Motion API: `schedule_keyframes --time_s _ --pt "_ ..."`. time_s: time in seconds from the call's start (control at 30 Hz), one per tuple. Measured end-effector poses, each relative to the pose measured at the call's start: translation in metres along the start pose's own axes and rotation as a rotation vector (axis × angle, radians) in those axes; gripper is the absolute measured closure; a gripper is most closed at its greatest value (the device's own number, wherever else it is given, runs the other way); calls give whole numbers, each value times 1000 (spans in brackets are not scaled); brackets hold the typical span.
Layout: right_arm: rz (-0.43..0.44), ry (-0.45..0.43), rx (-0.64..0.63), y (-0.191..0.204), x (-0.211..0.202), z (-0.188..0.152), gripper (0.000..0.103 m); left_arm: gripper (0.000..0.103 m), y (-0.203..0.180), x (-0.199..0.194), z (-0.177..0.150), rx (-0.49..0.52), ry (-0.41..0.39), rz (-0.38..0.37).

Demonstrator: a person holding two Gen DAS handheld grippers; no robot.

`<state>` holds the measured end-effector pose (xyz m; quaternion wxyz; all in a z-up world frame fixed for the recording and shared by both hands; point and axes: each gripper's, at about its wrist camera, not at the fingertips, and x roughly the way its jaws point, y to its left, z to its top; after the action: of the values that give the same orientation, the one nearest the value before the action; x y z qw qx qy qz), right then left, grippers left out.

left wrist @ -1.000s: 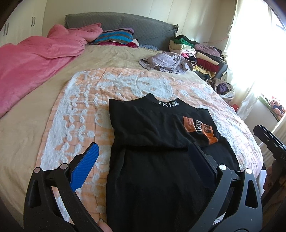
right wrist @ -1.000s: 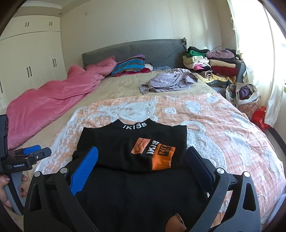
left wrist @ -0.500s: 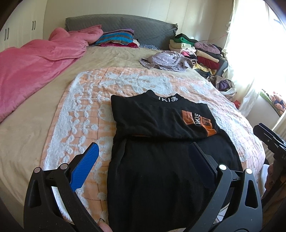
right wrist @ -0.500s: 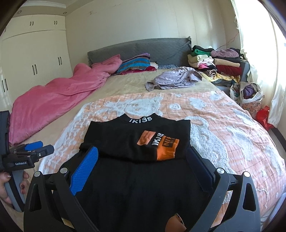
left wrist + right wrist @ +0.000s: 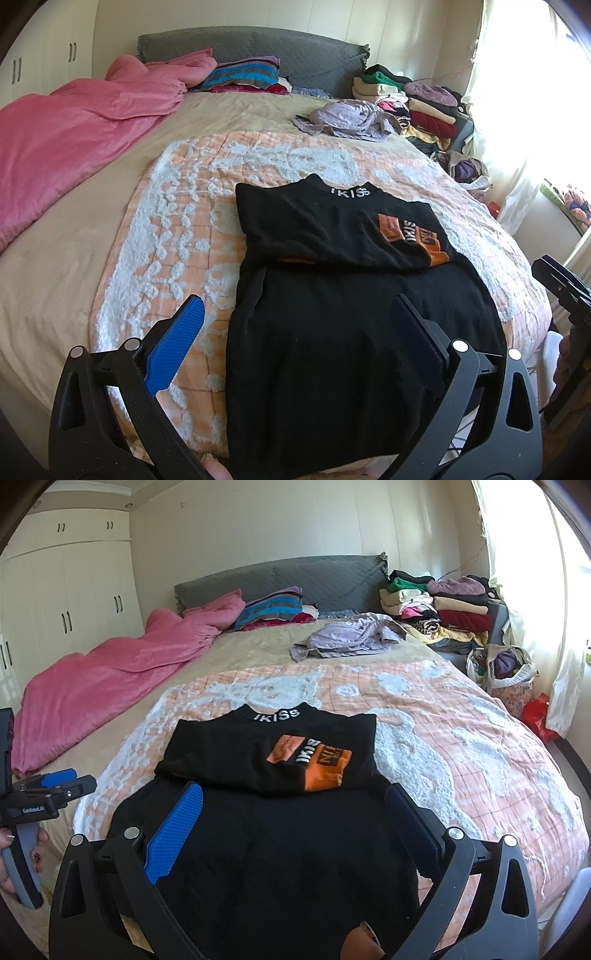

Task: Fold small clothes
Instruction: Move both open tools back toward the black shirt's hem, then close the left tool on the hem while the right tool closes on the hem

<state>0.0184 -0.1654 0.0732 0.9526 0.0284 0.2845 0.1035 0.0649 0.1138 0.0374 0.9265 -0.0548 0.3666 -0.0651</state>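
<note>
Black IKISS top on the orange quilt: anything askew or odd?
Slightly. The black top with the orange print is folded unevenly: its upper layer's lower edge runs crooked, and an orange strip peeks out beneath it on the left. Both claws, left and right, hover open, holding nothing.

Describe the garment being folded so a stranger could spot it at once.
Start at the bed with the grey headboard; on its near half lies an orange-and-white blanket. The black top lies flat on that blanket. Only it bears white collar lettering and an orange patch, unlike the crumpled lilac garment farther back.
</note>
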Motion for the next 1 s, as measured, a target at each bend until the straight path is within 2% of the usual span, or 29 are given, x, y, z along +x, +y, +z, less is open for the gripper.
schedule_keyframes --time_s 0.6,0.87,0.97,1.0 --pt "-41 65 34 -33 0 -37 5 9 31 13 -48 -26 120 94" --pt "-55 89 55 -50 1 -51 5 9 42 15 -71 -42 169 88" --pt "-61 97 63 -56 1 -55 5 10 46 16 -77 -63 188 57" --pt "-62 102 66 -58 1 -57 5 13 48 16 -80 -70 191 46"
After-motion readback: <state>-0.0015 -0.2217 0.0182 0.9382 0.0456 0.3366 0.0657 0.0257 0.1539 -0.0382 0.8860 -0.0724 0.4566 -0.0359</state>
